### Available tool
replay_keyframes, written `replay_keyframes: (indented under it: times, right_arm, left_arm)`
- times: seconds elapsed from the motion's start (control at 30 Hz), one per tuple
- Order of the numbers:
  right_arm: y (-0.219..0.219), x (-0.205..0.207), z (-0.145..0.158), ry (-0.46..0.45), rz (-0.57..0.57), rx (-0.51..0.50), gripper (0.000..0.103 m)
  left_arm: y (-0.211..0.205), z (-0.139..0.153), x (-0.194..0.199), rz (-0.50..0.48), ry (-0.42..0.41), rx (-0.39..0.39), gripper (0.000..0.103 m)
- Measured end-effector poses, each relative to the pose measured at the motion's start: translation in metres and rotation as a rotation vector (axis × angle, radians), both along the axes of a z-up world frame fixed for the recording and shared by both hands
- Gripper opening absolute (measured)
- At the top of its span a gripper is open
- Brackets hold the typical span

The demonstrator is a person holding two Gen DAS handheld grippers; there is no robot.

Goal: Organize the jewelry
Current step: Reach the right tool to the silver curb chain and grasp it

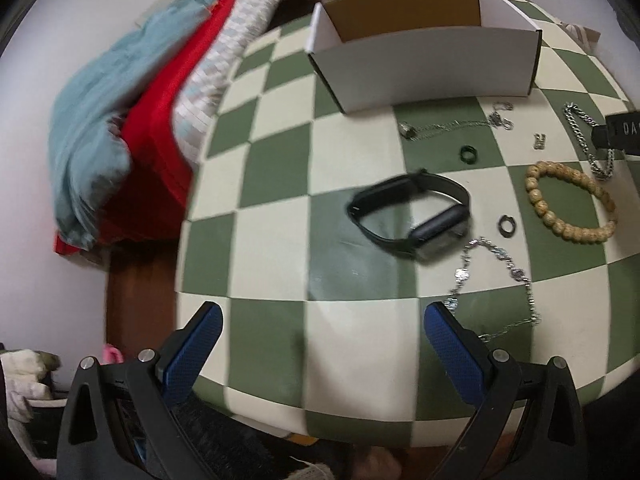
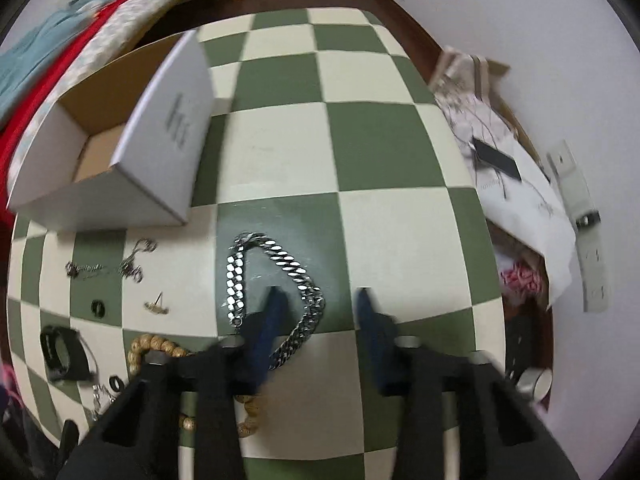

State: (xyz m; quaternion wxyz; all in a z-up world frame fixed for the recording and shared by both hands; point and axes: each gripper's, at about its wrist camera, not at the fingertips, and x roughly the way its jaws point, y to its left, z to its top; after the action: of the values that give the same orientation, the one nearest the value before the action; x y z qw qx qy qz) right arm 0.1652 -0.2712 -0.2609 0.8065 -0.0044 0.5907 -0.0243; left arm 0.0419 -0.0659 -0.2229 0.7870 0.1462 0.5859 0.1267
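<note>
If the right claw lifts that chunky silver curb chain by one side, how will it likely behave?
Probably floppy: the chunky silver chain lies in a loose folded loop on the checkered table, so it should drape from the open right claw. Its thick metal links suggest it is fairly heavy for its size, and their polished faces may slip between the pads.

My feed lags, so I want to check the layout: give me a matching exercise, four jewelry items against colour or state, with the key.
Items:
1. watch
2. bead bracelet
3. thick chain
4. box

Descriptions:
A. shiny silver links
B. white outside, brown inside, open
C. black band, closed in a loop
D. tan round beads

Pairs: 1-C, 2-D, 3-A, 4-B
</note>
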Motion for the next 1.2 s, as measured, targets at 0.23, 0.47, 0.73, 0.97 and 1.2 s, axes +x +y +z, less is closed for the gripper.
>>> replay_keyframes:
  times: [0.23, 0.47, 0.73, 0.97, 1.2]
  right_arm:
    - [-0.017, -0.025, 0.002, 0.048, 0.002, 0.016, 0.008]
    - [-0.033, -0.053, 0.004, 0.047, -0.034, 0.024, 0.009]
    - [-0.039, -0.058, 0.010, 0.038, -0.060, 0.050, 0.008]
    - [-0.044, -0.063, 0.036, -0.015, -0.084, 0.094, 0.008]
    - [-0.048, -0.068, 0.054, -0.043, -0.093, 0.153, 0.008]
  left_arm:
    - [-0.007, -0.018, 0.010, -0.029, 0.072, -0.177, 0.101]
    - [-0.021, -0.019, 0.010, -0.161, 0.039, -0.254, 0.065]
    - [-0.024, -0.015, 0.005, -0.248, 0.023, -0.381, 0.001]
    - [0.015, -0.005, 0.005, -0.176, 0.010, -0.438, 0.000]
    - [0.035, 0.015, 0.001, -0.164, -0.030, -0.489, 0.000]
